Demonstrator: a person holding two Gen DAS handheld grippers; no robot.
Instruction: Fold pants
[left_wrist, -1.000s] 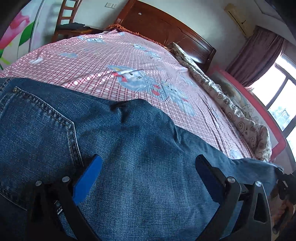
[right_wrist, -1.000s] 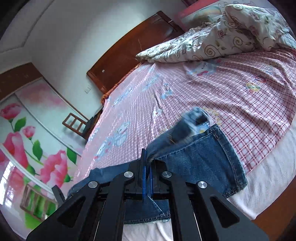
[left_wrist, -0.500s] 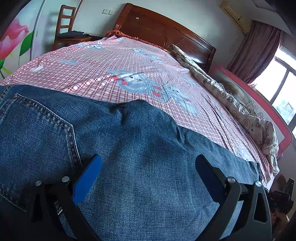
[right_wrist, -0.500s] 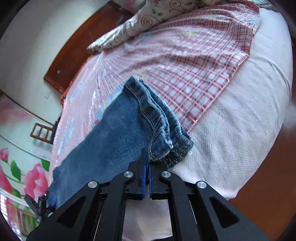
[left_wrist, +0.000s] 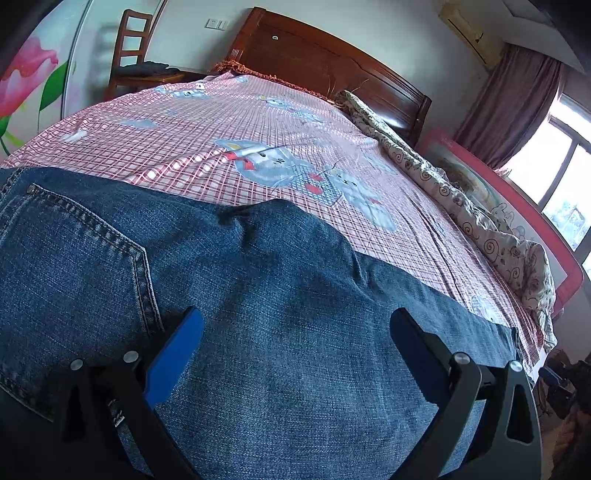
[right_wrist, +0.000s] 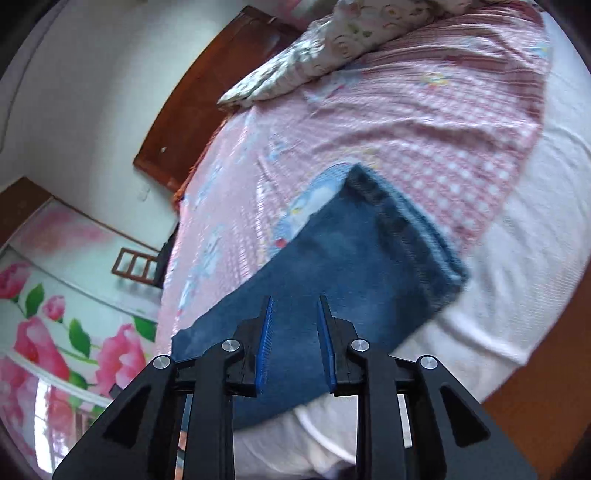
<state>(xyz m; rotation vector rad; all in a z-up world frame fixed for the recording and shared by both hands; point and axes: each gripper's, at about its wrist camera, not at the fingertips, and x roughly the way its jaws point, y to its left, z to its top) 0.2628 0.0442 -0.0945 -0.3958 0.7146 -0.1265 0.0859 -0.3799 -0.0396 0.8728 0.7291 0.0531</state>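
Note:
Blue denim pants (left_wrist: 258, 314) lie flat along the near edge of the bed, seat and back pocket (left_wrist: 70, 266) to the left in the left wrist view. My left gripper (left_wrist: 295, 321) hovers just over the seat, jaws wide open, nothing between its blue pads. In the right wrist view the stacked legs (right_wrist: 351, 266) run to the hems (right_wrist: 417, 236) near the bed's corner. My right gripper (right_wrist: 295, 306) is over the legs with its jaws opening; a narrow gap shows between the pads and no cloth is pinched in it.
The bed wears a pink checked sheet (left_wrist: 258, 147) with cartoon prints over a white mattress cover (right_wrist: 517, 277). A rumpled floral quilt (left_wrist: 461, 206) lies along the far side. A wooden headboard (left_wrist: 332, 66), a chair (left_wrist: 136, 59) and a window (left_wrist: 554, 177) stand beyond.
The right gripper carried the raised leg ends down onto the bed, stretched the legs out flat, and its shut jaws have parted, letting the denim go. The left gripper stayed open over the seat.

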